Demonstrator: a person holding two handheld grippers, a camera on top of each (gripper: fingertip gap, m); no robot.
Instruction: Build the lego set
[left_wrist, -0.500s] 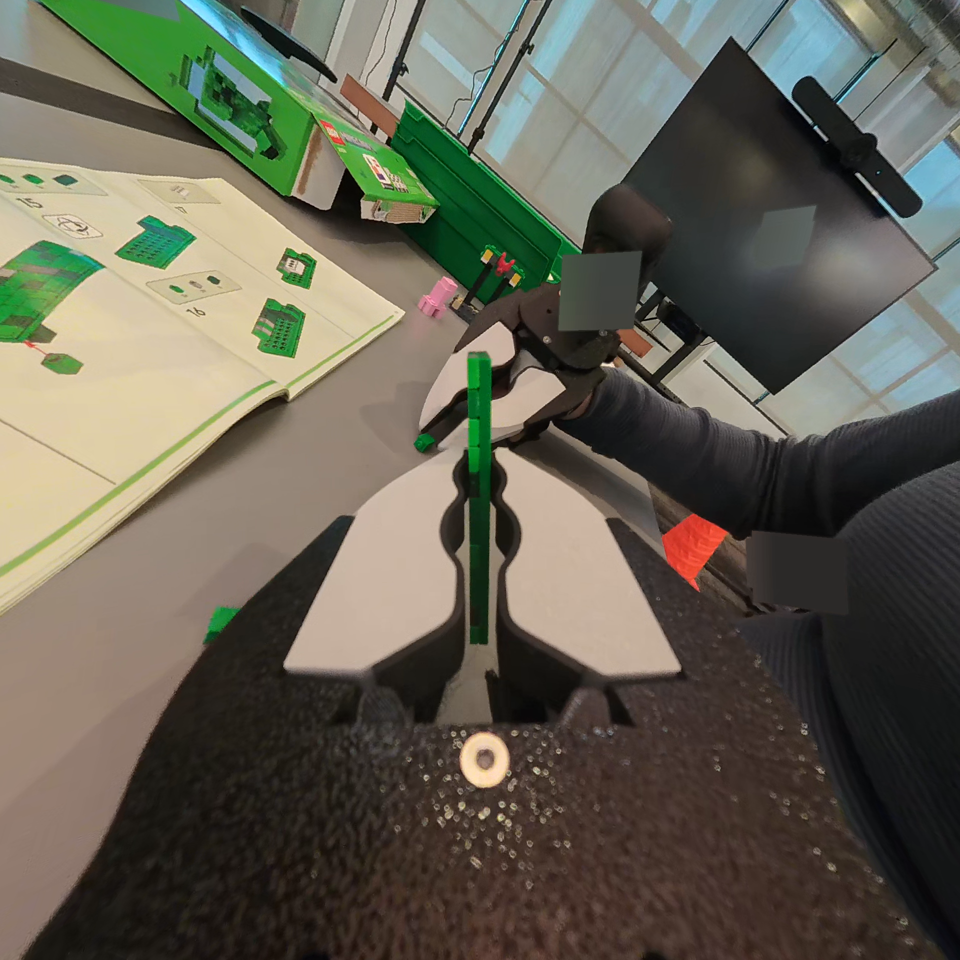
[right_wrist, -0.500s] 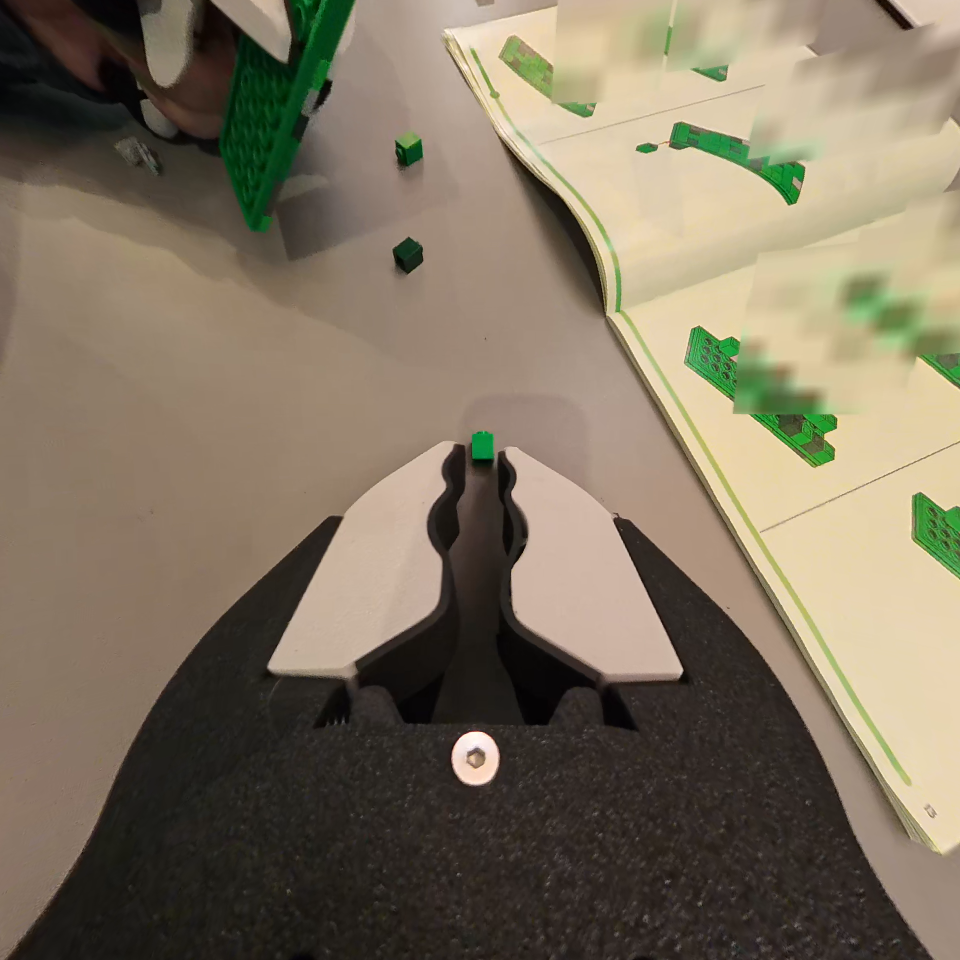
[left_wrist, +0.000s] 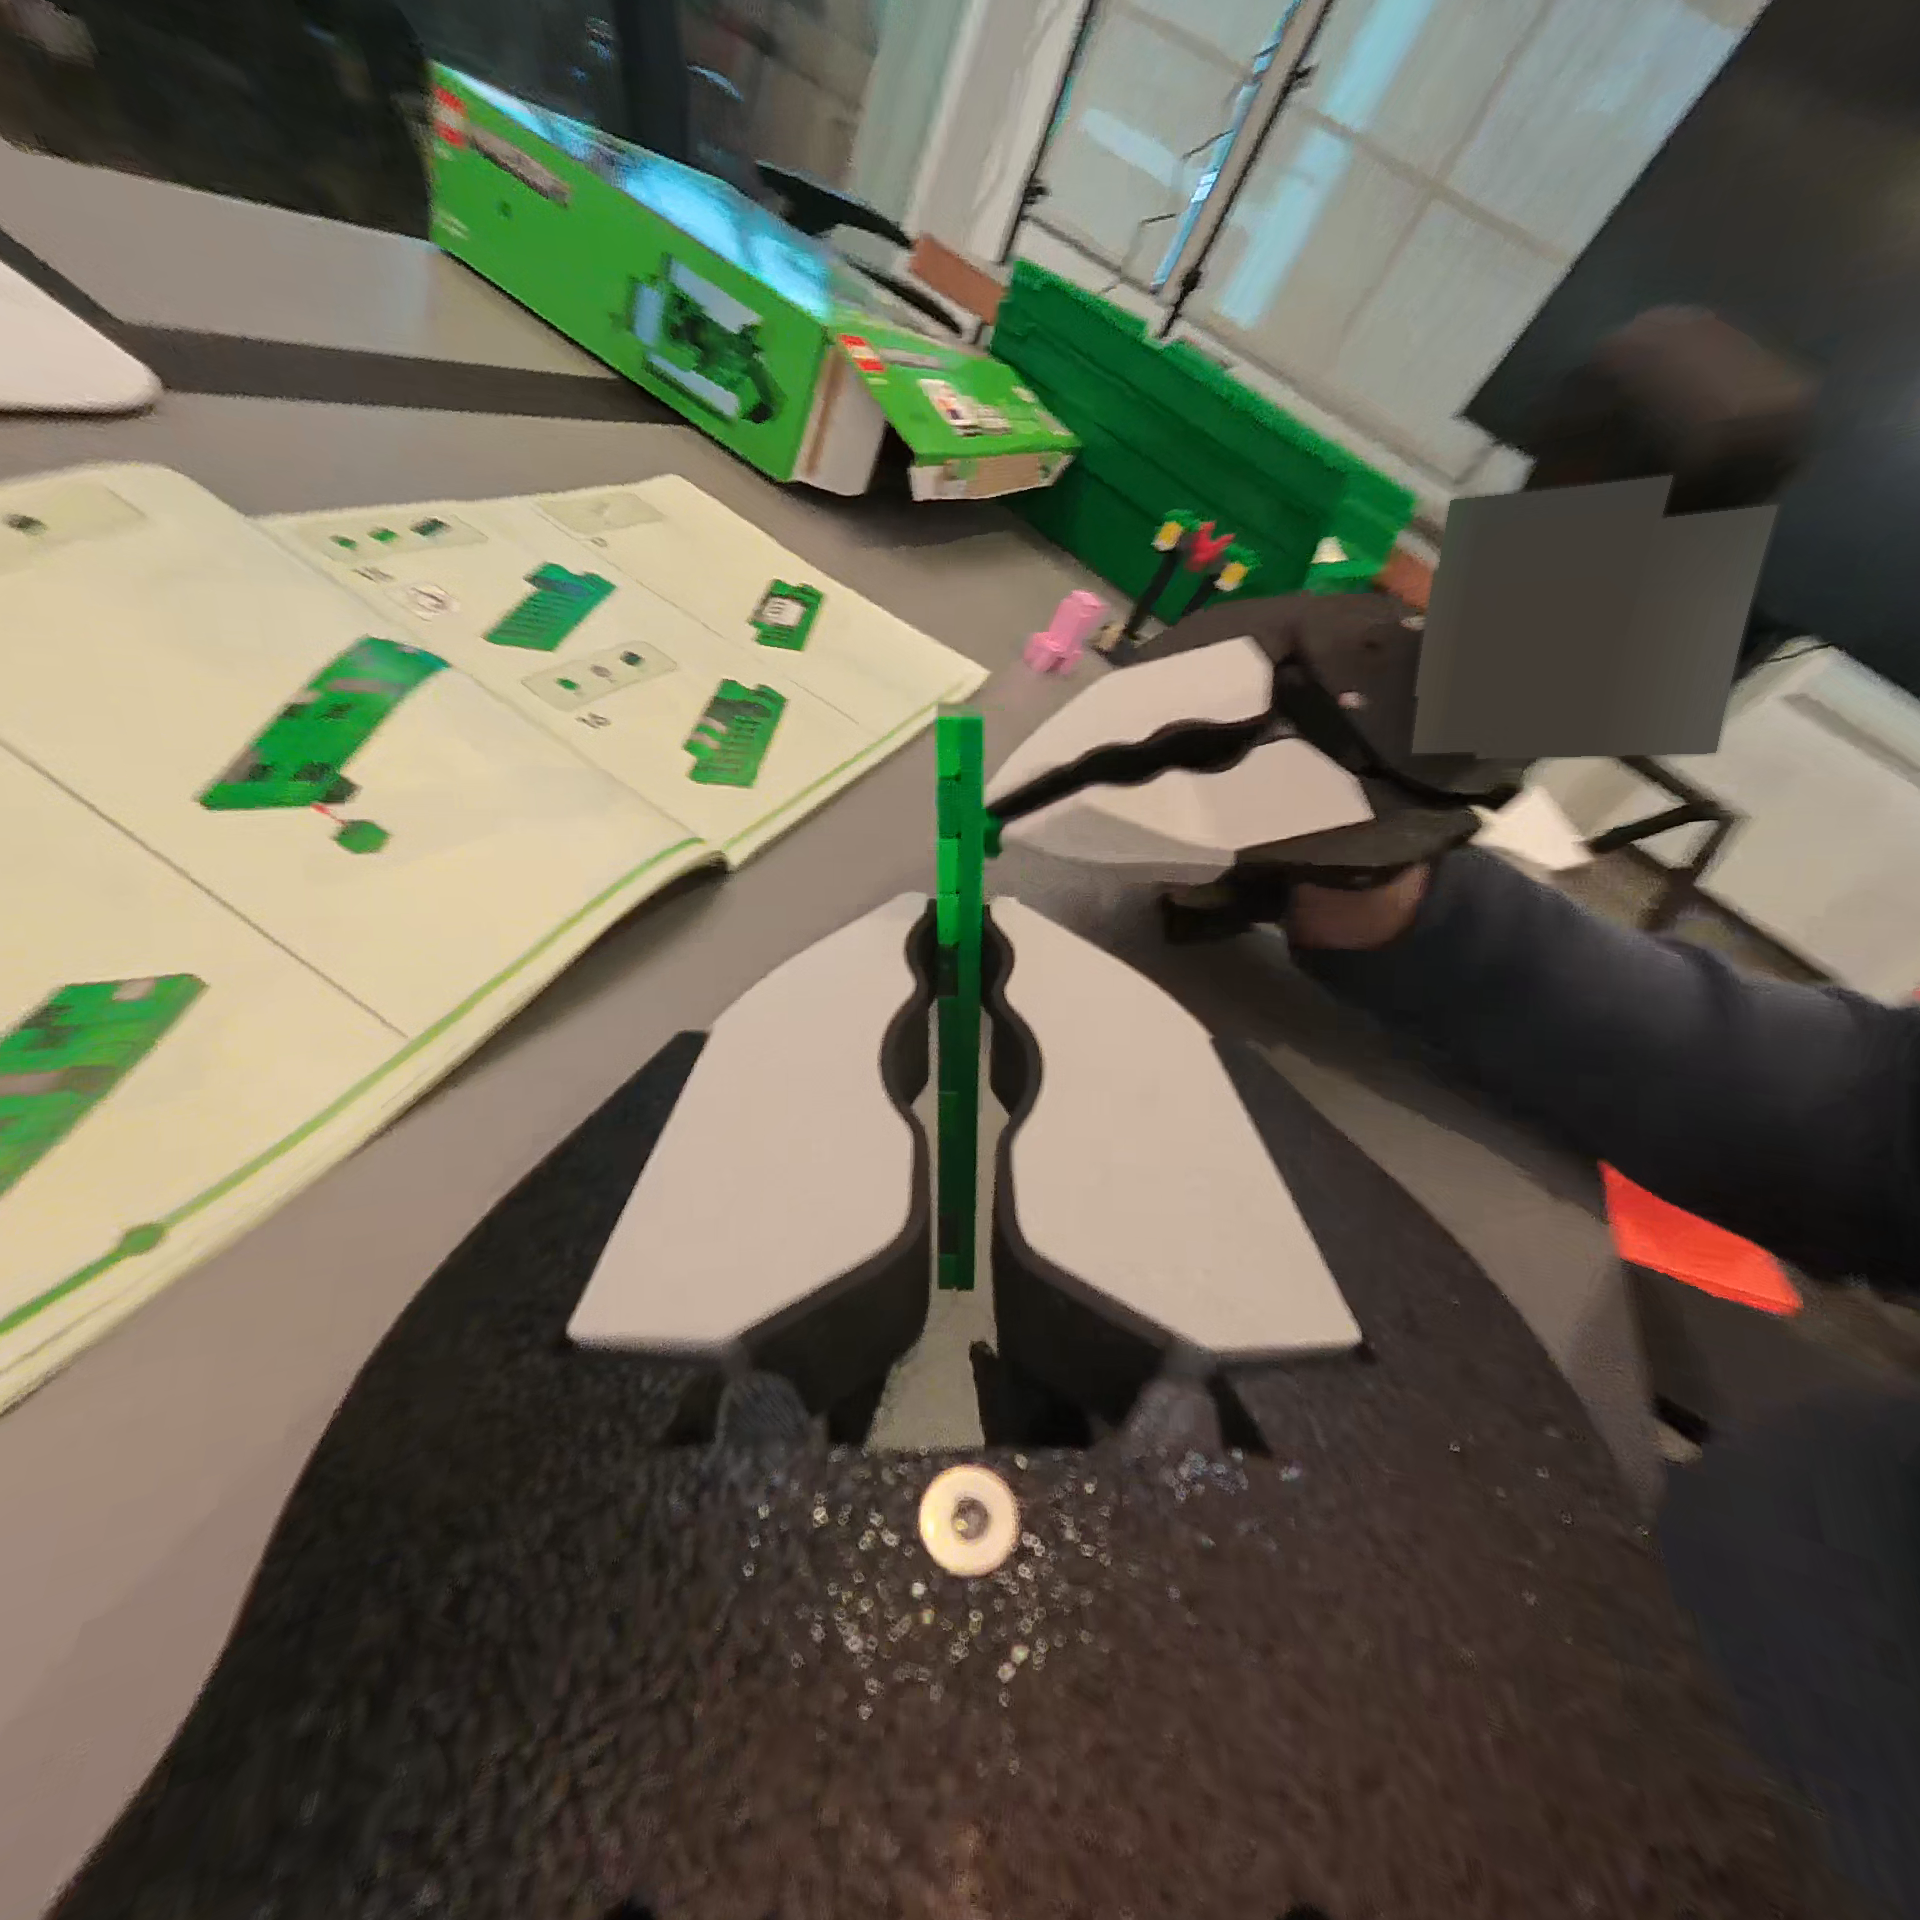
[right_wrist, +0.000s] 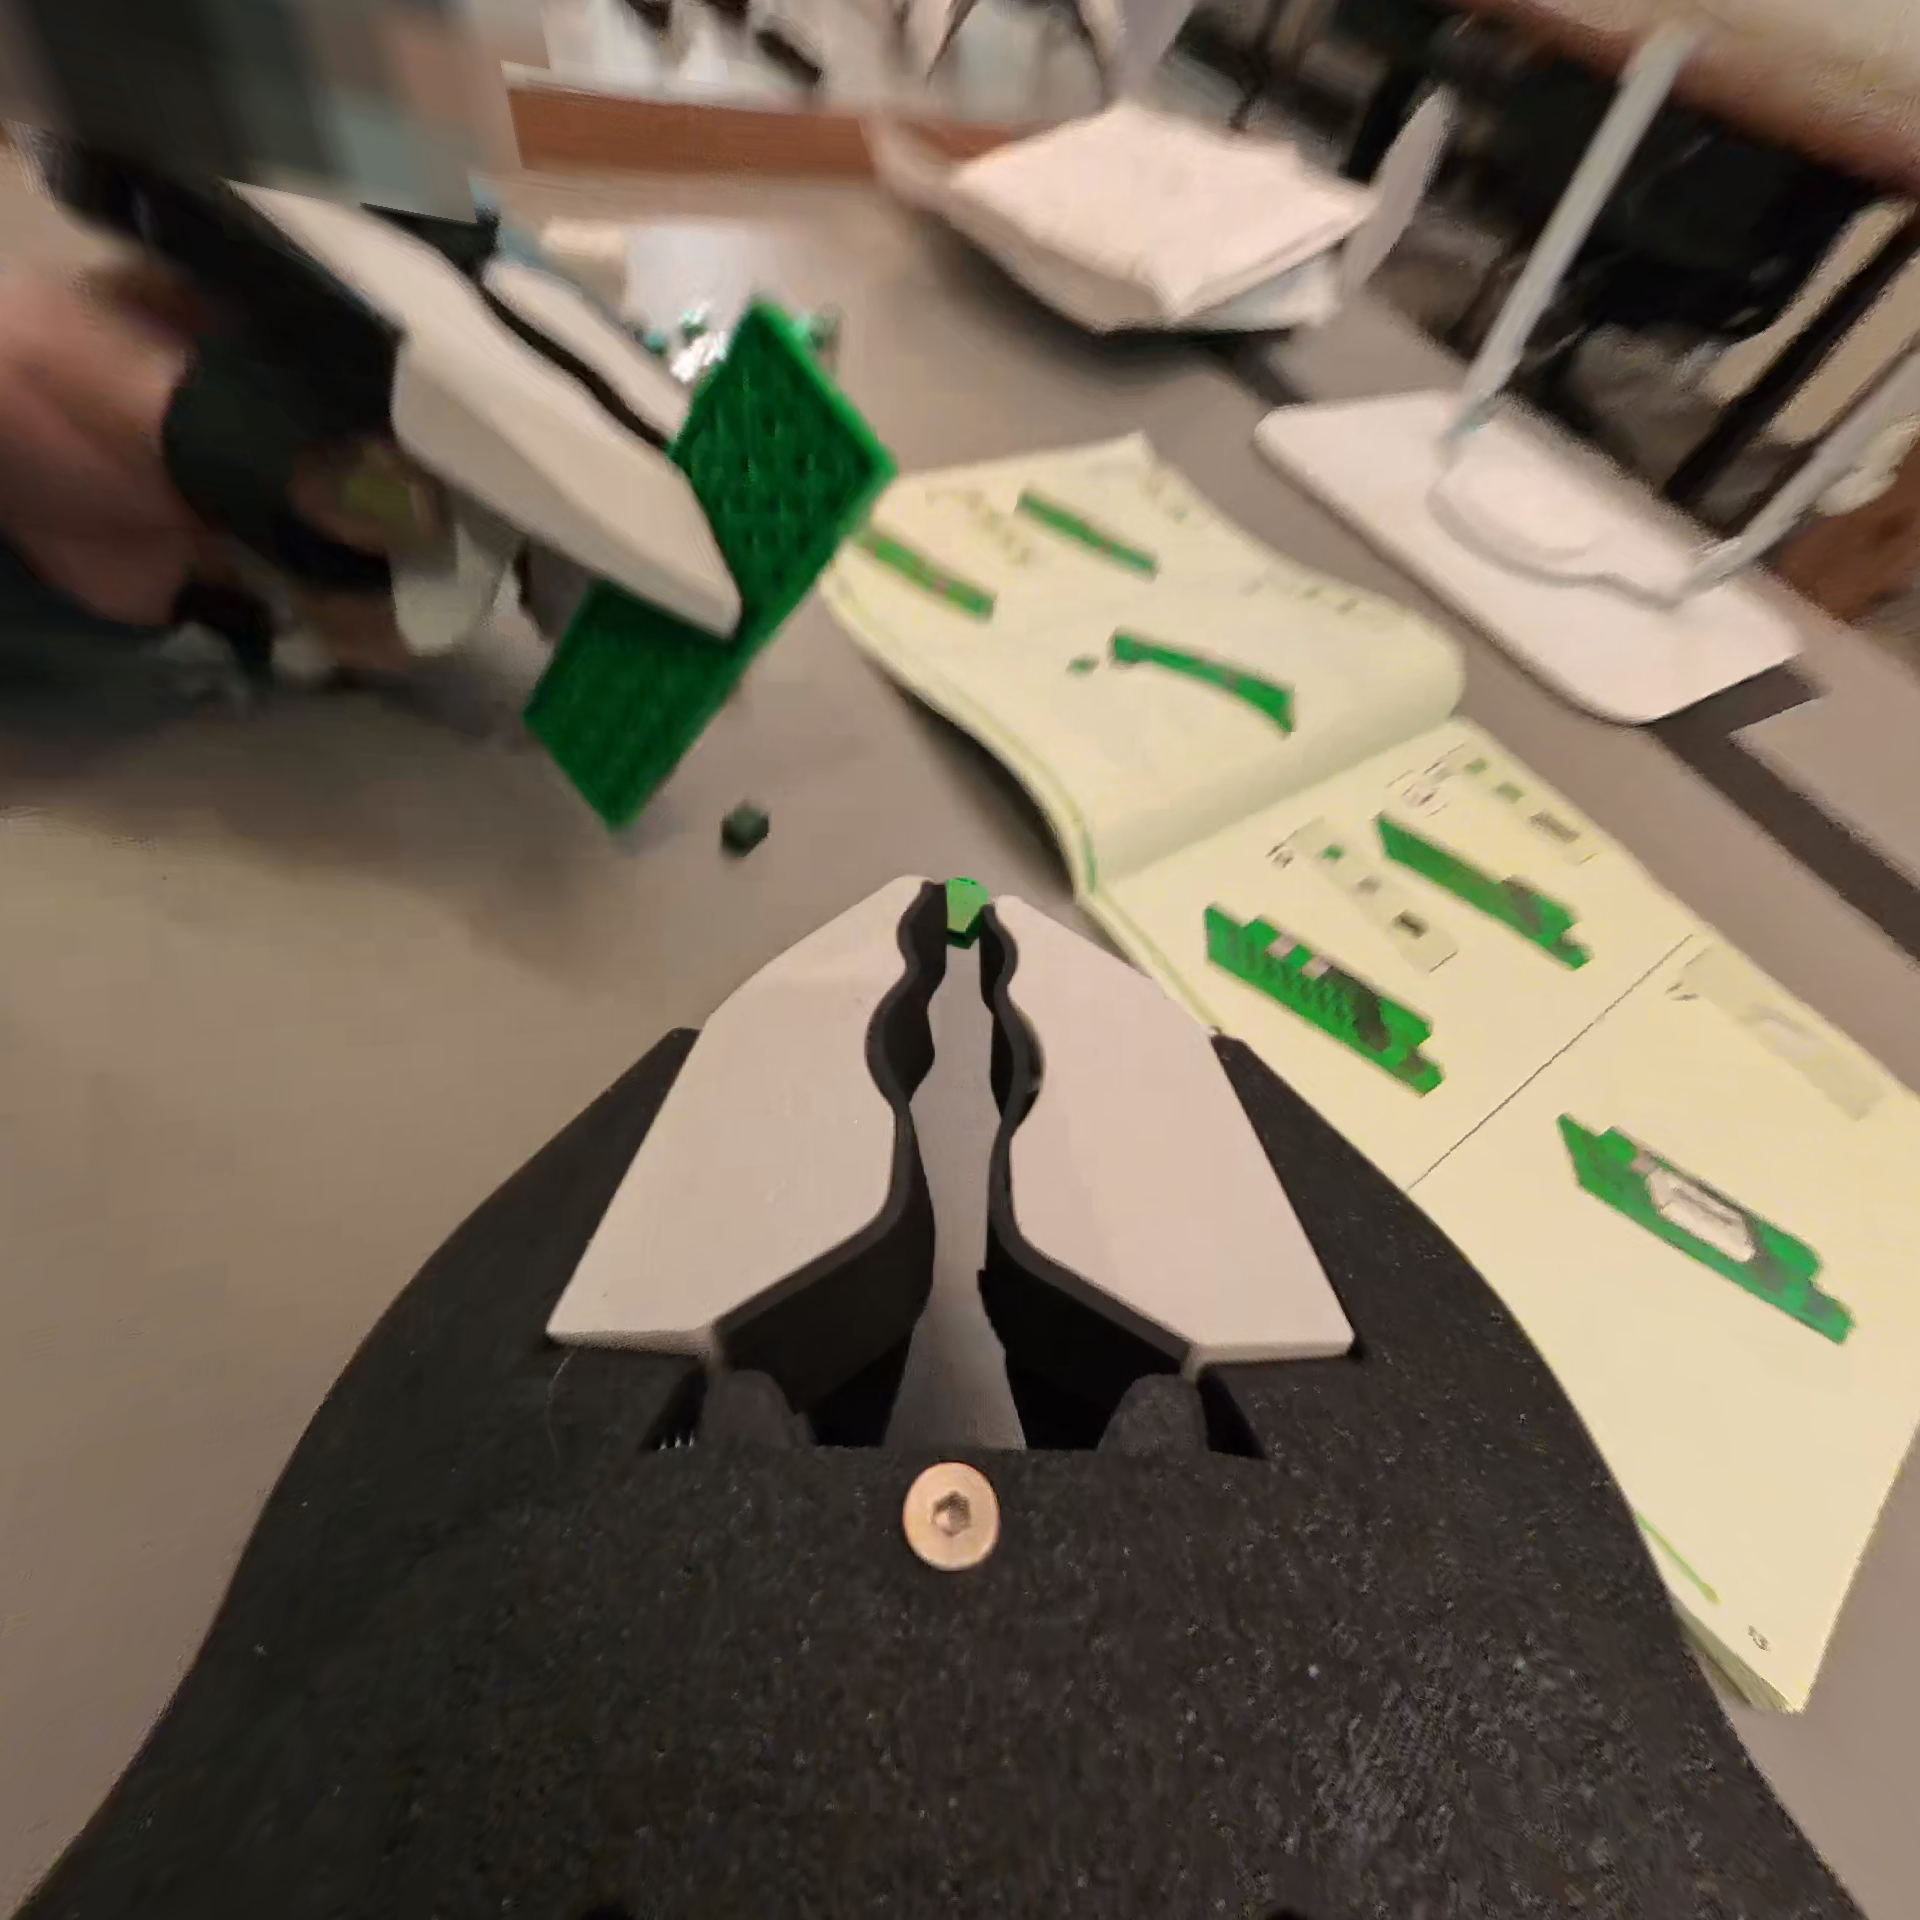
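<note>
My left gripper (left_wrist: 958, 914) is shut on a green studded plate (left_wrist: 958, 831), held edge-on and upright above the grey table (left_wrist: 312, 1455). The same plate (right_wrist: 717, 561) shows face-on in the right wrist view, clamped by the left gripper (right_wrist: 717, 613). My right gripper (right_wrist: 961, 904) is shut on a small bright green brick (right_wrist: 962, 910) at its fingertips and holds it above the table. In the left wrist view the right gripper (left_wrist: 997, 821) comes in from the right, its small green brick (left_wrist: 992, 831) right at the plate's face.
An open instruction booklet (left_wrist: 364, 831) lies on the table, also in the right wrist view (right_wrist: 1455, 1039). A dark green small brick (right_wrist: 744, 828) lies loose below the plate. A green box (left_wrist: 665, 312), a pink figure (left_wrist: 1060, 634) and a white stand base (right_wrist: 1507, 561) stand farther off. Tip to tip, the grippers are about 6 cm apart.
My right gripper closed on the small green brick, lifted it off the table and brought it up to the plate. My left gripper kept its hold on the plate.
</note>
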